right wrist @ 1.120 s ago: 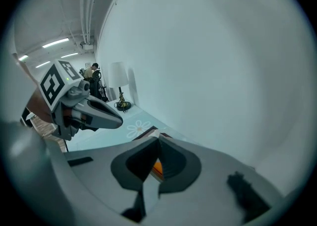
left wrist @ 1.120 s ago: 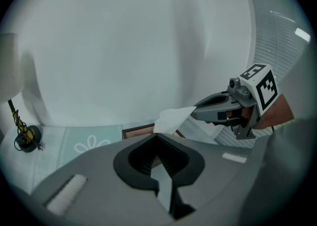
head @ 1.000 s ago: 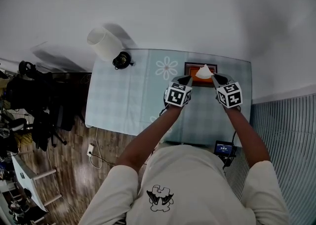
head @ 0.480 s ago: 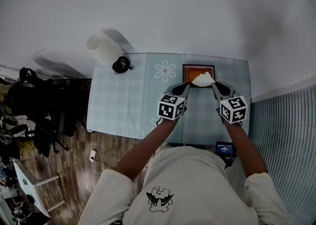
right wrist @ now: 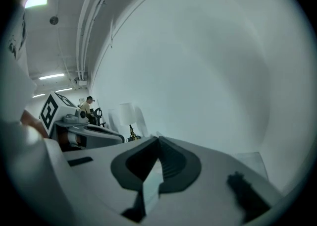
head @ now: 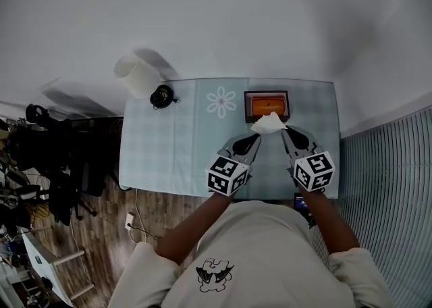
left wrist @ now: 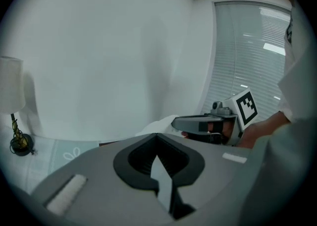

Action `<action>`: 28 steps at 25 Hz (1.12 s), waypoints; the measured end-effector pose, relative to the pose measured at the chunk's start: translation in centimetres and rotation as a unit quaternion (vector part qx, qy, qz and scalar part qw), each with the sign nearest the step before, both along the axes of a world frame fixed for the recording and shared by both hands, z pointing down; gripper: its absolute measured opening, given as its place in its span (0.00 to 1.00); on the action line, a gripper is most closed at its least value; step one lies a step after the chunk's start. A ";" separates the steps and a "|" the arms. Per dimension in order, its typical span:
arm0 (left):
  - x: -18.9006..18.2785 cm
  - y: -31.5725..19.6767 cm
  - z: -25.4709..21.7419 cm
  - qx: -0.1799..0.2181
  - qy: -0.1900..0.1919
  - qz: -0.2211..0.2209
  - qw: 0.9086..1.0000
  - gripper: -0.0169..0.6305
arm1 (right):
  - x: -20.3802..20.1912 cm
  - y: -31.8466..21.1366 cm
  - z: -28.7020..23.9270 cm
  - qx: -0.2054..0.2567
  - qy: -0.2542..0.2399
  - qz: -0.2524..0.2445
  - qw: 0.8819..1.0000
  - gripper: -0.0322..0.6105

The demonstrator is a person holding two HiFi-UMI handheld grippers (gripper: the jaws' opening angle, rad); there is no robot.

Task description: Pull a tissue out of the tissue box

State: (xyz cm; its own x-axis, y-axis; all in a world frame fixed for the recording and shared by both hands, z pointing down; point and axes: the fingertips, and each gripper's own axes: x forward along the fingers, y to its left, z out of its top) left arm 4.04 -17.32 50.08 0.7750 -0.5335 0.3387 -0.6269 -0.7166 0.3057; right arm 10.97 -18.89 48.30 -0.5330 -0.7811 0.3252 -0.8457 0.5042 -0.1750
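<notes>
The tissue box (head: 266,105), orange on top inside a dark frame, lies at the far right of the table. A white tissue (head: 268,123) hangs in the air just in front of it, clear of the box. My left gripper (head: 257,136) is shut at the tissue's left edge and my right gripper (head: 283,130) is shut at its right edge. In the left gripper view the tissue (left wrist: 154,129) bulges just past my closed left gripper (left wrist: 157,134), and the right gripper (left wrist: 176,121) reaches into it. The right gripper (right wrist: 158,139) is closed in its own view, with the left gripper (right wrist: 119,138) beside it.
The table (head: 169,144) wears a pale checked cloth with a flower print (head: 221,102). A white lamp (head: 135,73) with a dark base (head: 160,96) stands at its far left corner. A small screen device (head: 302,200) sits by the near edge. Slatted blinds (head: 385,185) run along the right.
Both grippers have risen and drawn back toward me with the tissue between them. The tissue has come up off the box, whose orange top now shows.
</notes>
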 end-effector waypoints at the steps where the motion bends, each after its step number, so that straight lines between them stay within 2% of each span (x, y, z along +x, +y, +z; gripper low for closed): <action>1: 0.0 0.1 -0.3 0.000 0.004 -0.002 1.000 0.04 | 0.0 0.2 -0.1 0.001 -0.006 0.003 1.000 0.07; 4: -0.3 0.4 -0.9 0.001 0.010 -0.006 1.000 0.04 | -0.1 1.1 -0.7 0.005 -0.022 0.010 1.000 0.07; 8: -1.2 0.9 -1.6 0.026 -0.002 -0.012 1.000 0.04 | -0.2 2.9 -1.5 0.014 -0.044 0.021 0.999 0.07; 13: -2.7 1.3 -1.9 0.041 0.002 -0.035 0.999 0.04 | -0.7 5.2 -1.6 0.031 -0.050 0.025 0.998 0.07; 18: -3.2 2.3 0.3 0.006 0.007 -0.040 0.999 0.04 | -1.8 6.2 -0.1 0.014 -0.054 0.021 0.998 0.07; 28: -3.7 2.5 0.8 0.000 0.011 -0.042 0.999 0.04 | -2.7 6.3 0.1 0.012 -0.034 0.014 0.999 0.07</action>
State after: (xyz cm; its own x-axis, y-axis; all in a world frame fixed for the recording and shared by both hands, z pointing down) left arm 0.32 -14.86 50.85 0.7355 -0.5960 0.3222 -0.6772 -0.6621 0.3210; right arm 8.26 -12.62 48.40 -0.5317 -0.8026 0.2705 -0.8456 0.4857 -0.2213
